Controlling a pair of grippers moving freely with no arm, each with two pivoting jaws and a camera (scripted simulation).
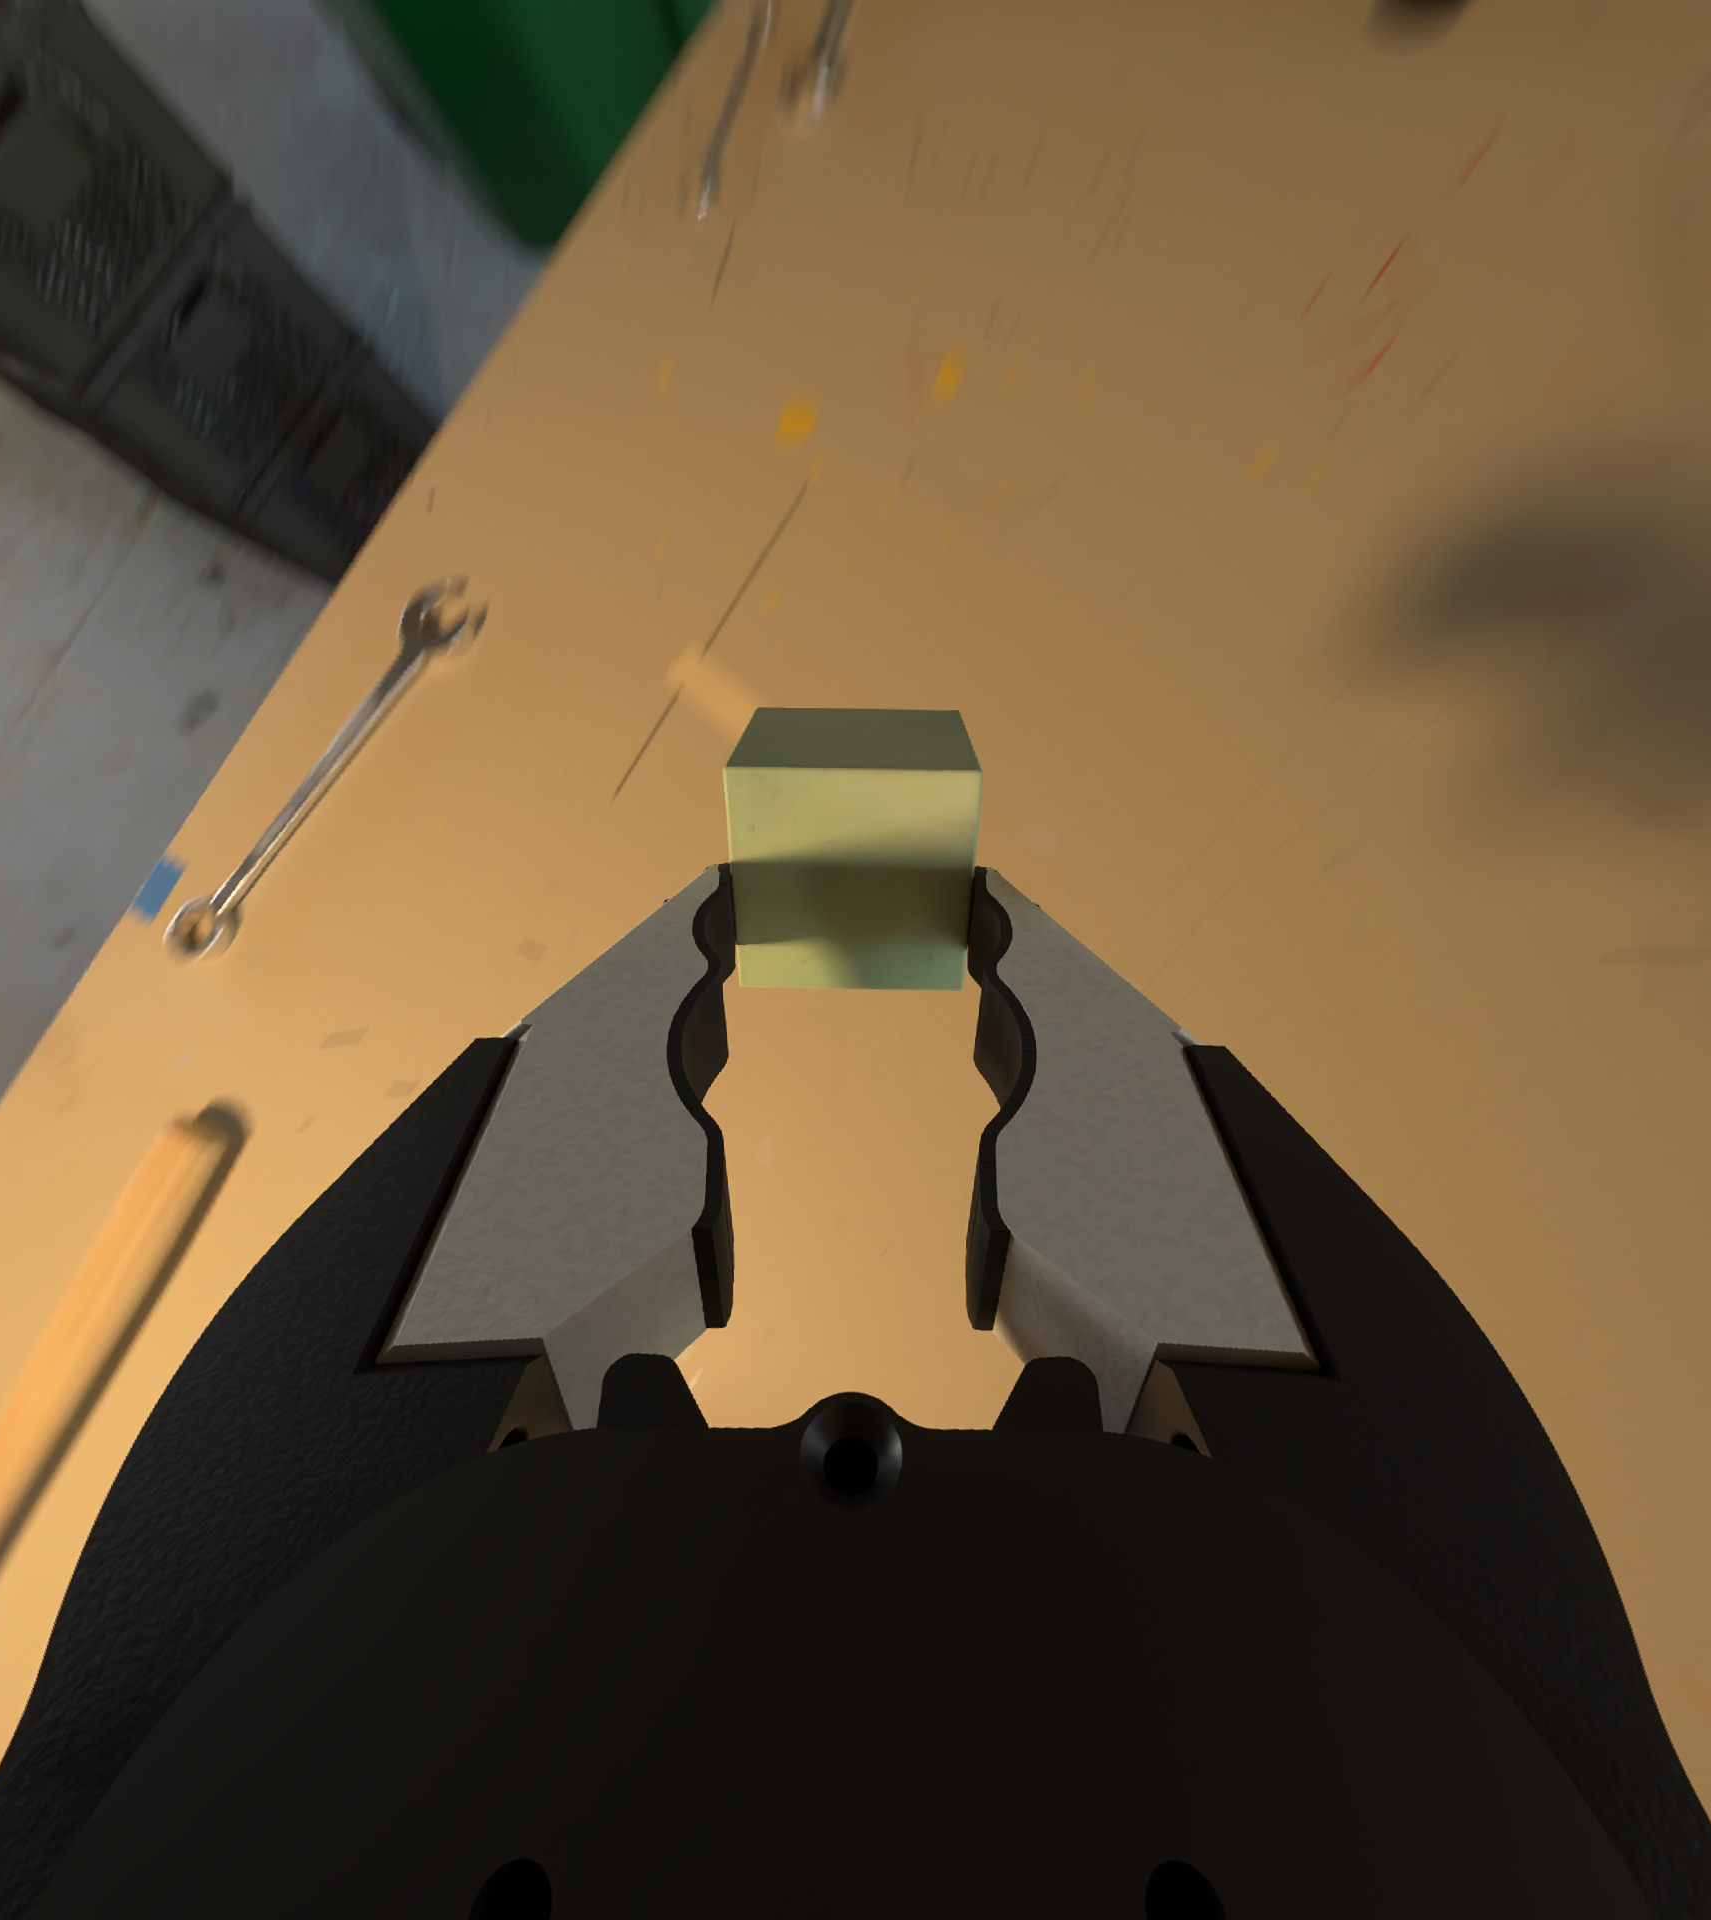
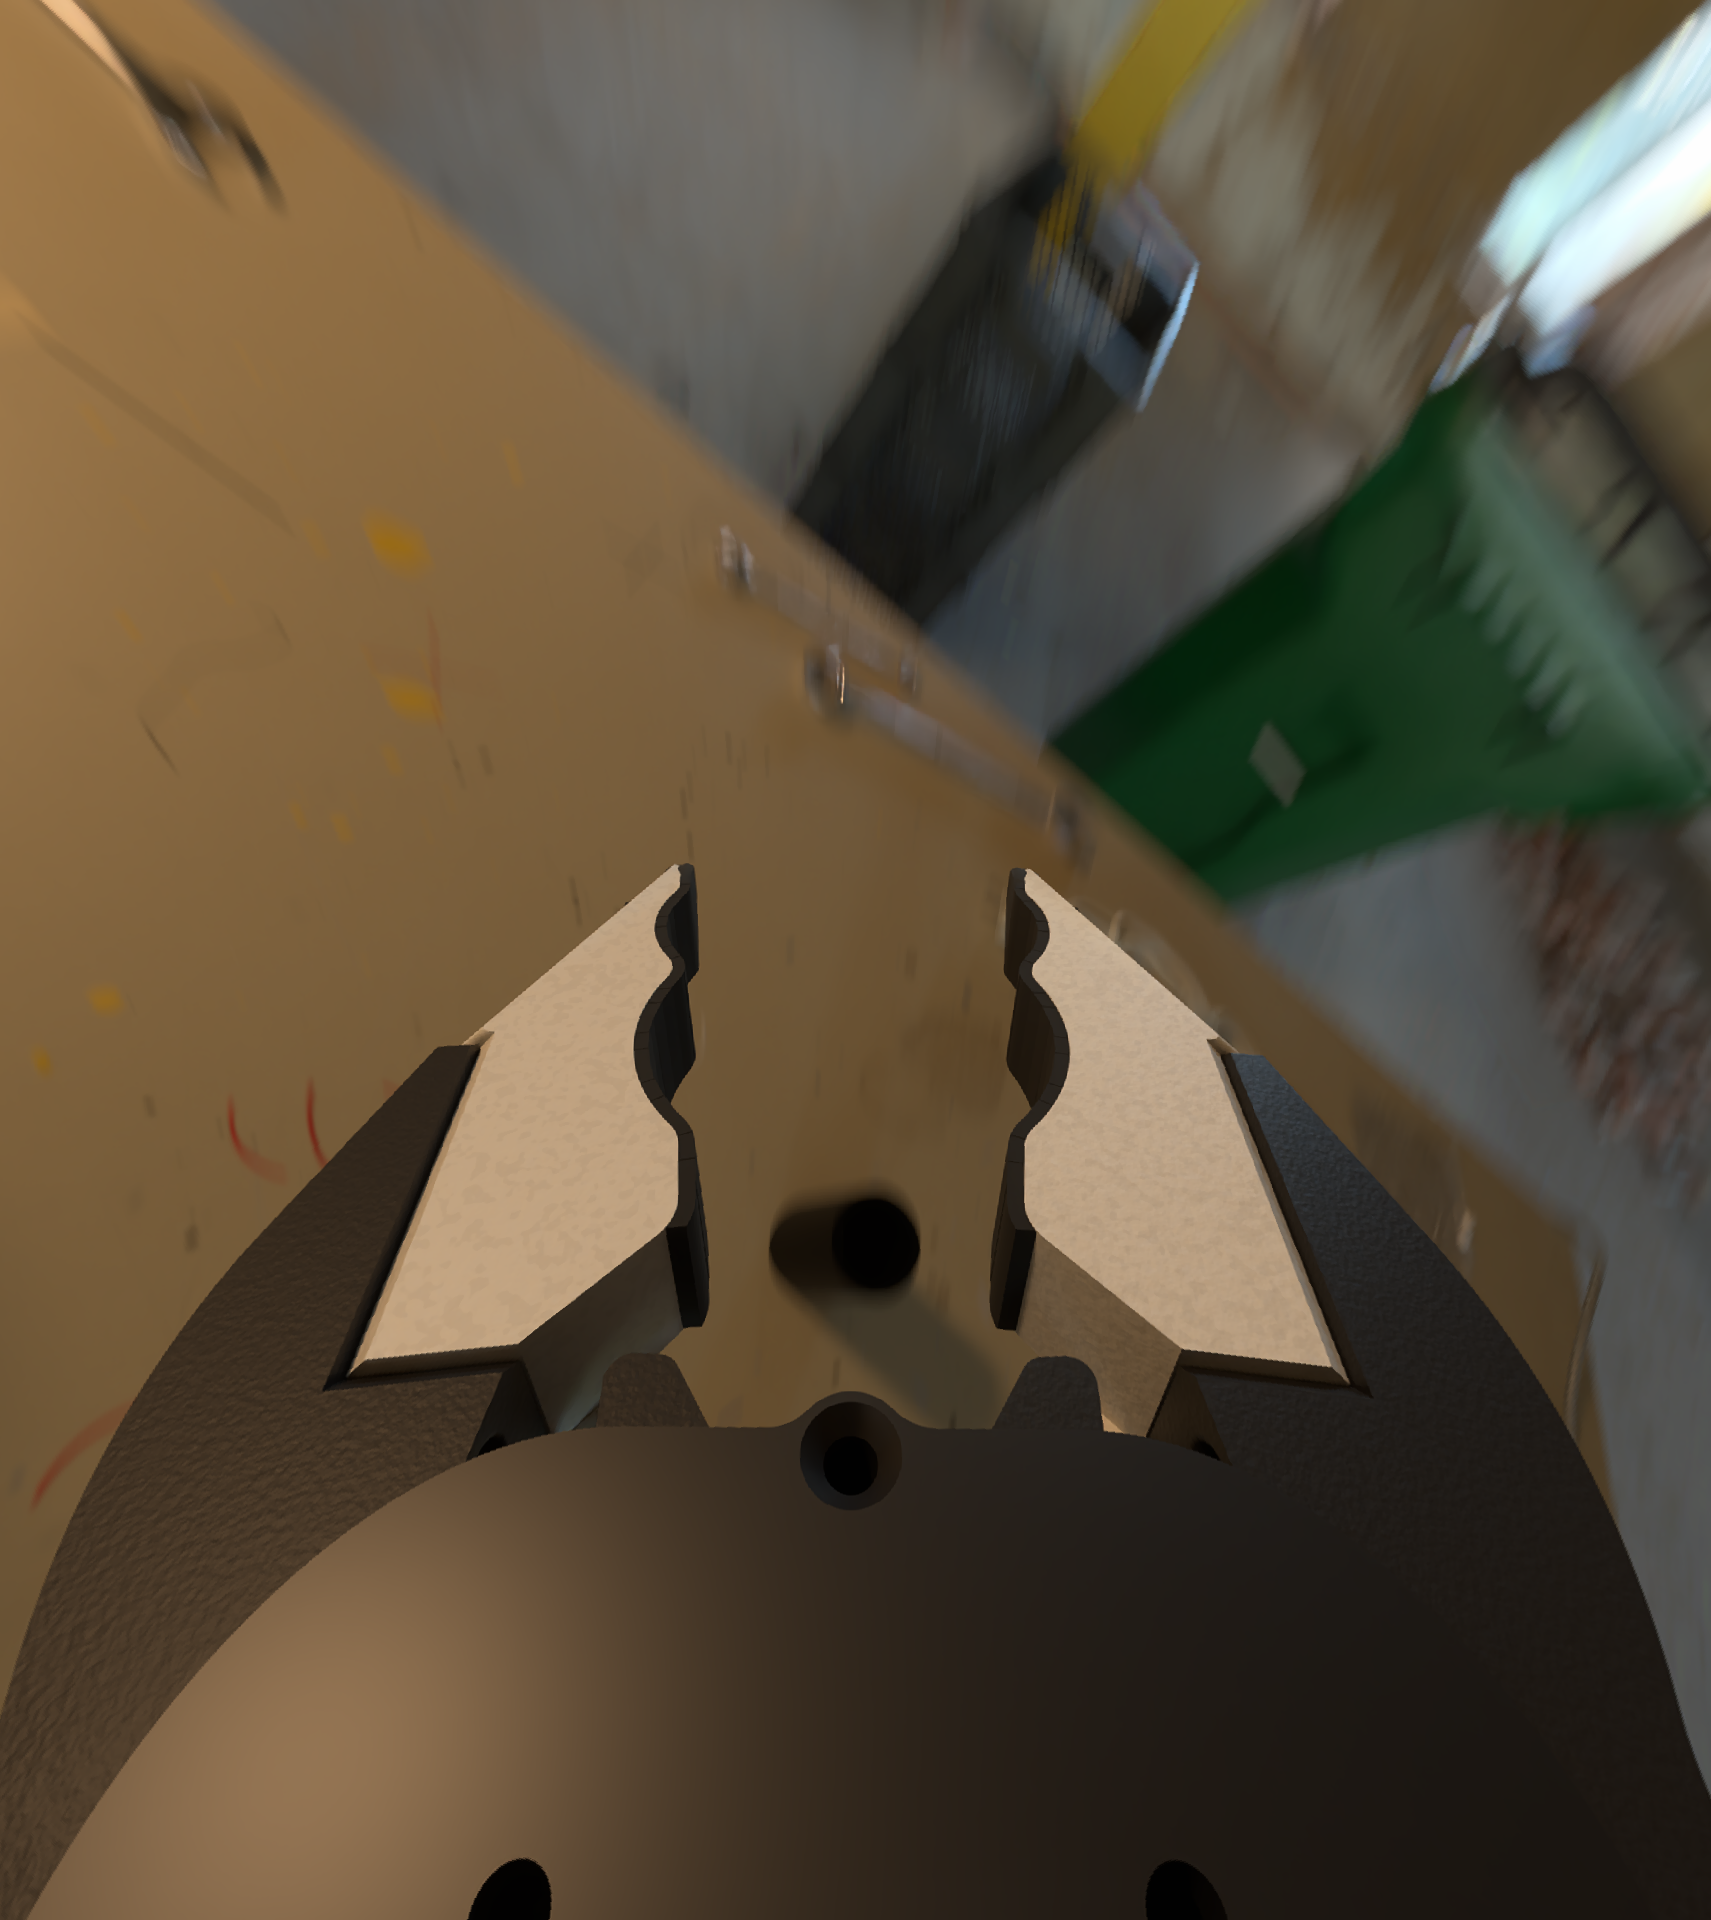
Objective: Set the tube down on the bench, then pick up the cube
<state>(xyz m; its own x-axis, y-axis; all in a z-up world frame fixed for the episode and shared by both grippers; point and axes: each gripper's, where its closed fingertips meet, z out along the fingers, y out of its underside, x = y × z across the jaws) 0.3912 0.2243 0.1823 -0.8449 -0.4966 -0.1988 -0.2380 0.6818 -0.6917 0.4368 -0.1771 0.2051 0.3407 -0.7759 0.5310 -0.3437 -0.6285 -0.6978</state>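
Note:
In the left wrist view, my left gripper (image 1: 851,883) is shut on a pale yellow-green cube (image 1: 851,821). Its fingertips press the cube's two sides, and the cube looks held above the wooden bench (image 1: 1142,416). In the right wrist view, my right gripper (image 2: 851,883) is open and empty. A short dark tube (image 2: 846,1242) lies on the bench (image 2: 207,727) below it. The tube is blurred, shows its open end, and touches neither finger.
A wrench (image 1: 331,769) lies near the bench's left edge and others (image 1: 726,114) lie farther off. A long pale rod (image 1: 72,1351) lies at the lower left. Beyond the edge stand black crates (image 1: 103,239) and a green bin (image 2: 1402,686). More wrenches (image 2: 934,717) lie by the bench's edge.

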